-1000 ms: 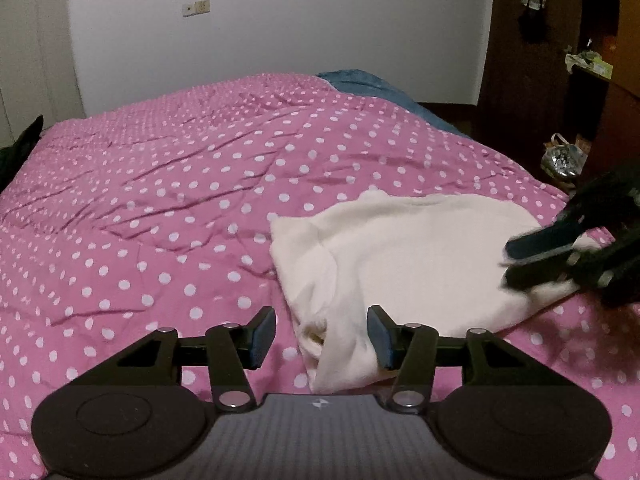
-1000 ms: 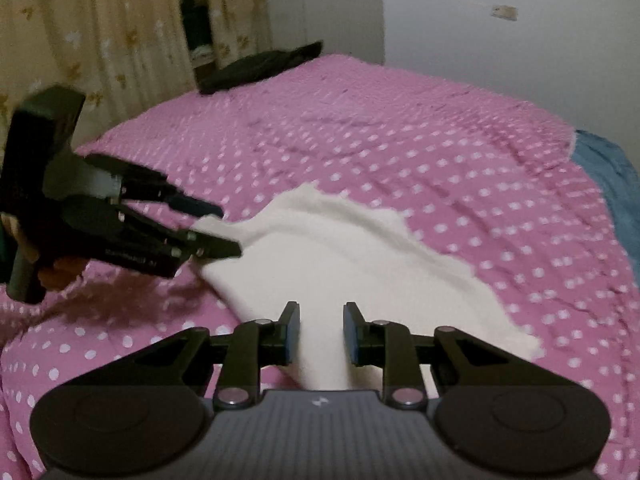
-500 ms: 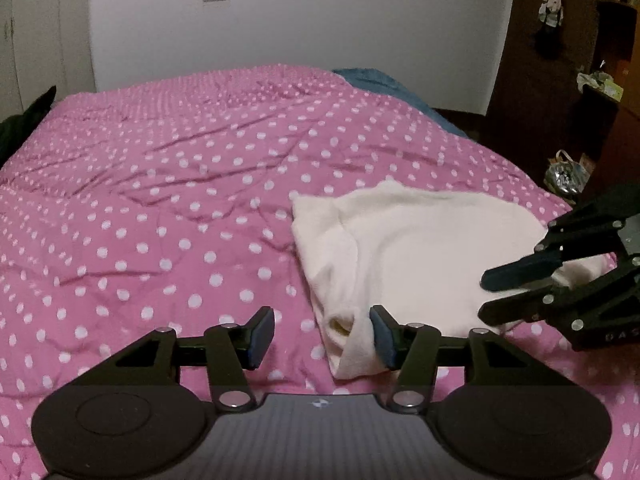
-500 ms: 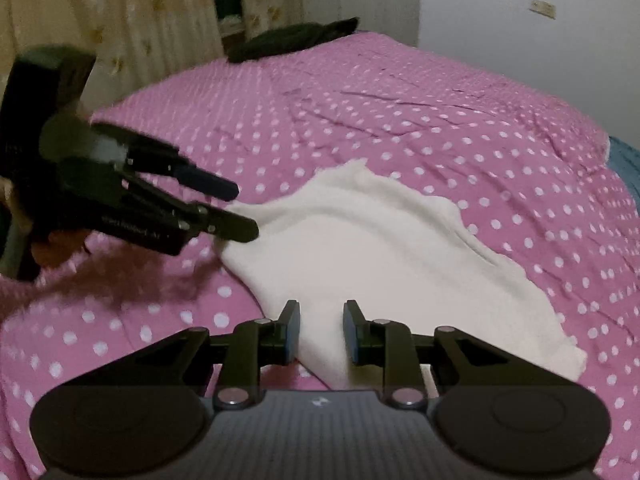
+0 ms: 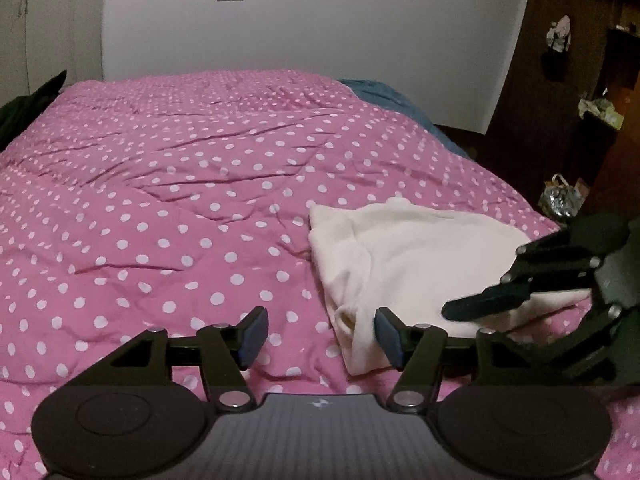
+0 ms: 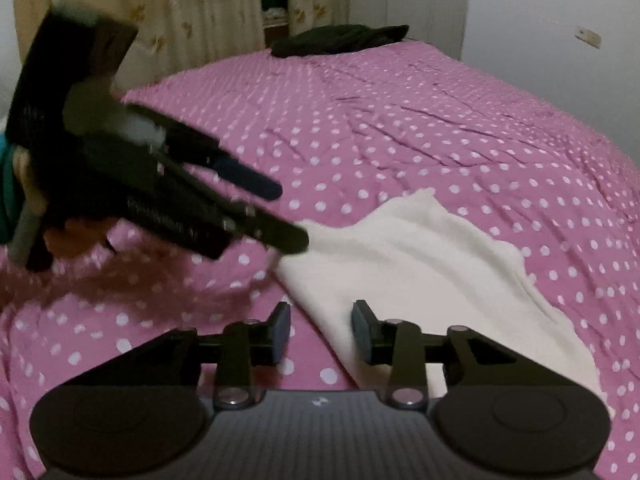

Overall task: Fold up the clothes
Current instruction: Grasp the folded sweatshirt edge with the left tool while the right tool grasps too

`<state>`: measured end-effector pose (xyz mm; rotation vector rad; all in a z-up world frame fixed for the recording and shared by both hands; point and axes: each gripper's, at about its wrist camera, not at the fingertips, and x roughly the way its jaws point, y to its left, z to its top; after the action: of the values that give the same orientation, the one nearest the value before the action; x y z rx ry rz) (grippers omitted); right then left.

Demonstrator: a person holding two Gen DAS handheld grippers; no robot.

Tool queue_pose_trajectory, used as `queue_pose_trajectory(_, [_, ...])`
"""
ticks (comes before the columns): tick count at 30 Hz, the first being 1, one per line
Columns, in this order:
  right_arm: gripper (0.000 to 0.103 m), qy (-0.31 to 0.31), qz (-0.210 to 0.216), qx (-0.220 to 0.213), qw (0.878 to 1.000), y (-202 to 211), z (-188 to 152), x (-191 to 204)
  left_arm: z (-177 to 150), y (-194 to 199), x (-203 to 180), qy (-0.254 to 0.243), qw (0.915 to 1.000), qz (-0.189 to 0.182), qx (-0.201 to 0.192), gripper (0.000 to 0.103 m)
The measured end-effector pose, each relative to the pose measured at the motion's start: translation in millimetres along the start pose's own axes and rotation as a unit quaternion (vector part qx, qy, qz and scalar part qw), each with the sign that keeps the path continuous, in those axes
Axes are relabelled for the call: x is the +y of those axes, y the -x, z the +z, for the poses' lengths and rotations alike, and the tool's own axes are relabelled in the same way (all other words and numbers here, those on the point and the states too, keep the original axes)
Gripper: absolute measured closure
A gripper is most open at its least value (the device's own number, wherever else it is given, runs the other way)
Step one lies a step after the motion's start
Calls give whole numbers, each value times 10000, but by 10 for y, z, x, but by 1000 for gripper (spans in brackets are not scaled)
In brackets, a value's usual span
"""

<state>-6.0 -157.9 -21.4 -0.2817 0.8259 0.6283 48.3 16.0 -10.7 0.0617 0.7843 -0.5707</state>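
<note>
Cream garment [image 5: 424, 256] lies folded on the pink polka-dot quilt [image 5: 180, 208], at about four o'clock in the left wrist view. Left gripper [image 5: 320, 334] hovers with fingers spread wide, empty, at the garment's near corner. Right gripper [image 6: 320, 330] also parted, straddling the cloth's edge without pinching it.

Dim indoor light, fisheye-bent edges, perhaps motion blur on the right view.

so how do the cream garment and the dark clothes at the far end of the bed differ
The cream garment lies spread flat near both grippers; the dark clothes sit bunched in a heap at the bed's far edge. The cream garment is pale and looks larger; the dark clothes look black and smaller. Both rest on the pink polka-dot bedspread.
</note>
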Motion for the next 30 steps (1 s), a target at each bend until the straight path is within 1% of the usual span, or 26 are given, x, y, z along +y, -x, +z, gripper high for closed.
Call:
queue_pose_trajectory(3, [68, 5, -6, -84, 10000, 26, 54, -6, 42, 23, 51, 111, 9999, 28, -25, 38])
queue_pose_trajectory(6, [68, -1, -10, -160, 9999, 39, 110, -3, 84, 18, 89, 325, 9995, 9, 4, 37])
queue_pose_trajectory(9, [65, 90, -57, -169, 9998, -24, 140, 46, 126, 12, 127, 539, 9985, -10, 32, 35])
queue_pose_trajectory(11, [62, 214, -77, -171, 9996, -74, 145, 89, 154, 8, 153, 682, 9977, -22, 51, 35])
queue_pose_trajectory(16, [63, 587, -276, -256, 9976, -113, 171, 211, 207, -14, 204, 1056, 9943, -58, 92, 33])
queue_pose_trajectory(18, [63, 567, -198, -247, 9979, -117, 183, 233, 211, -25, 210, 1188, 9928, -94, 99, 31])
queue_pose_trajectory(22, [63, 766, -315, -174, 9964, -200, 182, 310, 215, -63, 198, 1374, 9903, -140, 171, 29])
queue_pose_trajectory(24, [63, 828, -382, -153, 9957, -243, 172, 335, 215, -82, 183, 1440, 9893, -163, 191, 24])
queue_pose_trajectory(26, [71, 801, -466, -181, 9955, -259, 162, 335, 211, -99, 170, 1501, 9883, -177, 213, 22])
queue_pose_trajectory(28, [81, 677, -515, -227, 9961, -244, 167, 302, 203, -119, 177, 1608, 9864, -203, 256, 21])
queue_pose_trajectory(30, [87, 490, -466, -328, 9972, -195, 175, 253, 198, -141, 207, 1840, 9821, -278, 291, 20])
